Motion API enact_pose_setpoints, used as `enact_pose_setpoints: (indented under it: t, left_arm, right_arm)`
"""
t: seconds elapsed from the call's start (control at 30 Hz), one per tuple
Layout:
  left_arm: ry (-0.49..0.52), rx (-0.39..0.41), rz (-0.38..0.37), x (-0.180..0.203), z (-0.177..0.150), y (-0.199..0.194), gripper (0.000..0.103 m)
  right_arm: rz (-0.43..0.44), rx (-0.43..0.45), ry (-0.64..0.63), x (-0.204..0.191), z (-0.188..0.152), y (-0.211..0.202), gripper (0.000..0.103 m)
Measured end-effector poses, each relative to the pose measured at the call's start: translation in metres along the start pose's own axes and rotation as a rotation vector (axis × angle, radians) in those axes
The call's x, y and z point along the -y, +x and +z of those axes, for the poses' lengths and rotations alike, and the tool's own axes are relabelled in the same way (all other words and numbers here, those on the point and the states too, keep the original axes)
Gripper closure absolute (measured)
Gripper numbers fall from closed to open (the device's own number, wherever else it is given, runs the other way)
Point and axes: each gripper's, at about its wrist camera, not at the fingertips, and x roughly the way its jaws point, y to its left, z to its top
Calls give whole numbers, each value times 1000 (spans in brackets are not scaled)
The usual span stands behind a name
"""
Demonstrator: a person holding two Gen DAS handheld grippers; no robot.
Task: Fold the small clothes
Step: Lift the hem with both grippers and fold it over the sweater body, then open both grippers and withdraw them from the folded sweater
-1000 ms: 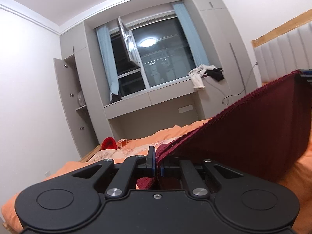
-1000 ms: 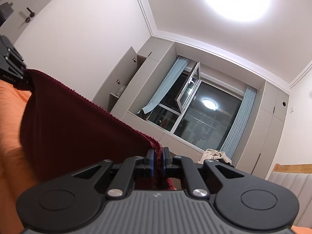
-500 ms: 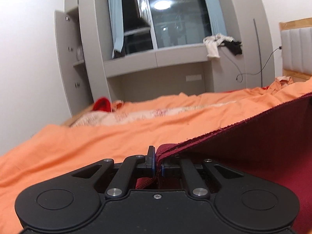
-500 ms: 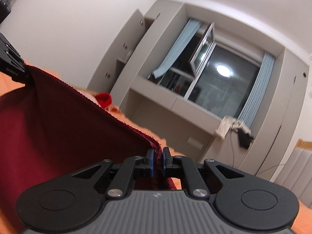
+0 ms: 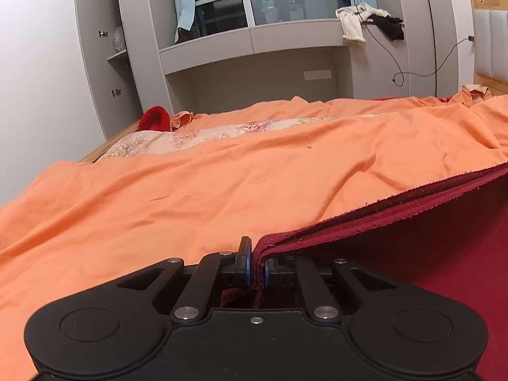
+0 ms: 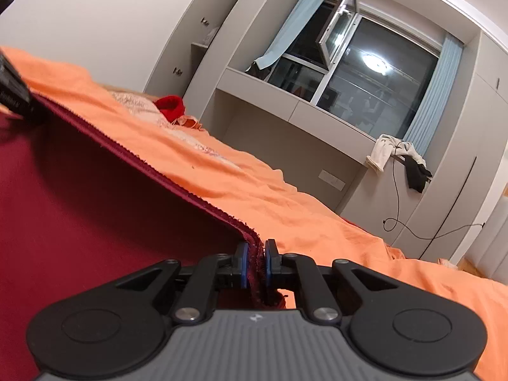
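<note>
Lowering since earlier, both grippers' fingers (image 5: 246, 258) clamp maroon cloth (image 6: 95, 209).

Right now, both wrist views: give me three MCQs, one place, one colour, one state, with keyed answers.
1. Where is the bright red item?
A. far end of the bed
B. window ledge
C. cupboard shelf

2. What colour is the bed cover?
A. grey
B. orange
C. blue

3. What is the state of the left tool and right tool?
A. both open
B. one open
C. both shut on the dark red cloth

Answers: 1 A, it lies at the bed's far end, by the cupboard; 2 B, orange in both views; 3 C, each pinches an edge of the cloth.
</note>
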Motion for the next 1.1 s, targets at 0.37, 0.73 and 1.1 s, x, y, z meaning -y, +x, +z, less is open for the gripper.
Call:
enact_pose_setpoints:
  t: [0.37, 0.73, 1.1]
  left_arm:
    - [-5, -93, 5, 4, -12, 25, 85]
    - [-43, -119, 21, -2, -14, 28, 64]
    - [-122, -146, 51, -15, -16, 31, 30]
  right_arm:
    - [5, -40, 8, 1, -2, 22, 84]
    - [-10, -40, 59, 16, 1, 23, 31]
    - [-69, -72, 47, 19, 0, 25, 0]
